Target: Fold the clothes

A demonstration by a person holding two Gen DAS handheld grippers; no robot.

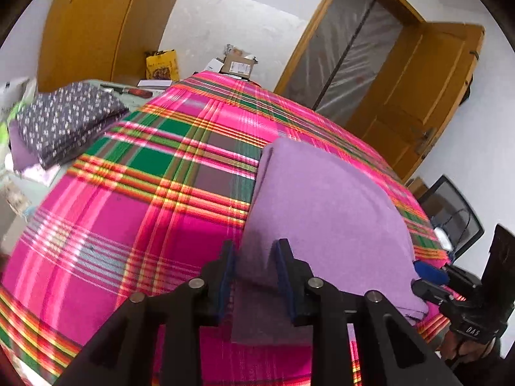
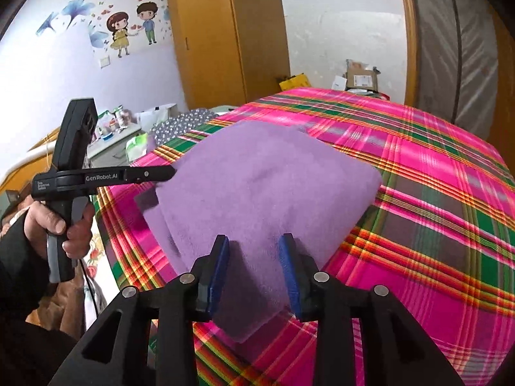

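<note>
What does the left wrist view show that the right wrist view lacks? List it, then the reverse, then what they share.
Only the left wrist view: an open wooden door, a black mesh chair, and the right gripper at the cloth's near-right edge.

Only the right wrist view: cartoon wall stickers, and a hand holding the left gripper at the cloth's left edge.

Both: the folded purple cloth on the pink plaid bedcover, a folded dark floral garment, the cardboard box, and open blue-padded jaws straddling the cloth.
</note>
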